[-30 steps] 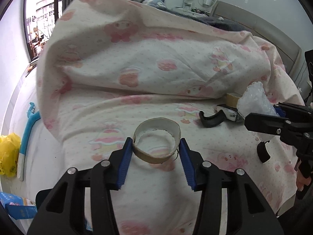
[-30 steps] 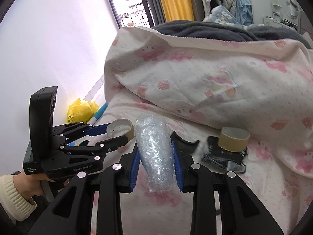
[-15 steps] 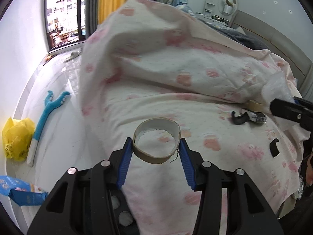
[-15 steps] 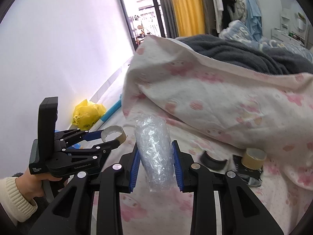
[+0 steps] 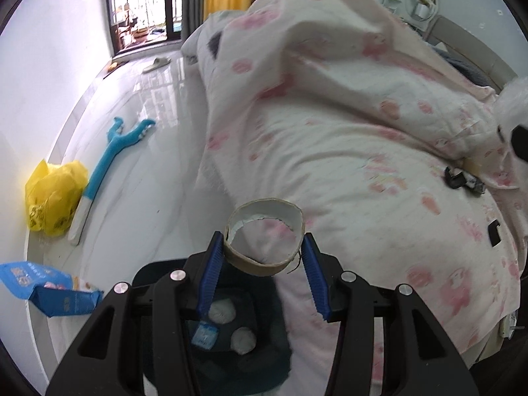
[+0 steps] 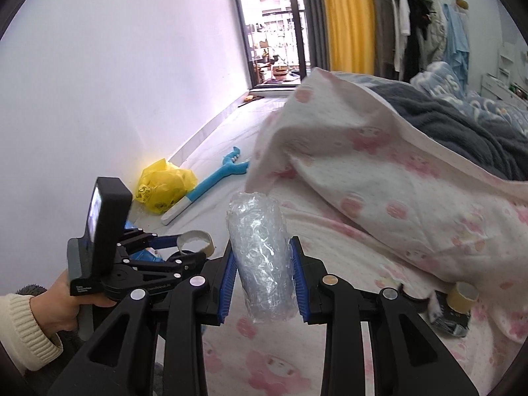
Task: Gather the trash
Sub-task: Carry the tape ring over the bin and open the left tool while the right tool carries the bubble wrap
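My left gripper point(image 5: 262, 246) is shut on a brown cardboard tape ring point(image 5: 264, 244), its blue pads pressing both sides. It hangs over the bed's edge, just above a dark trash bin point(image 5: 231, 346) on the floor that holds white crumpled wads and a small blue packet. My right gripper point(image 6: 262, 265) is shut on a roll of clear bubble wrap point(image 6: 260, 257), held above the pink-patterned bed sheet point(image 6: 330, 313). In the right wrist view the left gripper point(image 6: 184, 247) with its ring point(image 6: 194, 241) sits to the left, held by a hand in a cream sleeve point(image 6: 19, 326).
On the white floor lie a yellow plastic bag point(image 5: 52, 194), a blue long-handled tool point(image 5: 109, 165) and a blue packet point(image 5: 46, 290). A tape roll point(image 6: 462, 293) and black bits point(image 5: 462, 180) rest on the bed. A rumpled duvet point(image 5: 330, 82) rises behind.
Both grippers have swung left, away from the bed's middle toward its edge. The trash bin has come into the left wrist view under the ring. Both grips are unchanged.
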The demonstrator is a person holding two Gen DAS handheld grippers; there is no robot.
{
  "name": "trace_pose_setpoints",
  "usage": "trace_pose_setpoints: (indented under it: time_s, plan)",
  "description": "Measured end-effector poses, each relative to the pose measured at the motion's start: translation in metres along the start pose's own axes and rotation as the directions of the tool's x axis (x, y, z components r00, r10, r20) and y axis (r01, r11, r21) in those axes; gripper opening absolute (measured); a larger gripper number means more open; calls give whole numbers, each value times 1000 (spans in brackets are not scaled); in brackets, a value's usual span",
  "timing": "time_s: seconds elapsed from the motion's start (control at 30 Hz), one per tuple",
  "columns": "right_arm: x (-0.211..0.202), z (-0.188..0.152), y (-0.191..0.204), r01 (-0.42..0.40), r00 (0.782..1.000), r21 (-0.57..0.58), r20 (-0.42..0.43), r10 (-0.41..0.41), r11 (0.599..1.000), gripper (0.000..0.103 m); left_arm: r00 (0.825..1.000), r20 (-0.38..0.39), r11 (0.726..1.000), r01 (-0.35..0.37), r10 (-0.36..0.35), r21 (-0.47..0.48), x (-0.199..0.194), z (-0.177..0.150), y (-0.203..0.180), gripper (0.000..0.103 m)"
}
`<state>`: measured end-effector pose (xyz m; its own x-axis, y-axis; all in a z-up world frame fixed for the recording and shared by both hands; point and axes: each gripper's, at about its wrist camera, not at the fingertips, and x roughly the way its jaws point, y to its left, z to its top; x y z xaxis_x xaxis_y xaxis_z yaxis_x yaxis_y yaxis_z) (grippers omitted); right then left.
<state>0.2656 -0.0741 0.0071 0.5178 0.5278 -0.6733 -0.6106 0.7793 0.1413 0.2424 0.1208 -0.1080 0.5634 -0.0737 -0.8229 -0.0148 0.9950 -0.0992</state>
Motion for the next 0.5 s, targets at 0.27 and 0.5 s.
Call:
trace_pose_setpoints:
  time_s: [0.27,0.5]
  plan:
    - [16,9,33,-28,1000,-33,-12,28,999,32,996,-84,999,-34,31,-42,9,-21,36,51]
    - [38,13,64,-61,998,-68,-40,58,996,32,986,-162,993,-61,45,-97,18,-44,66,51]
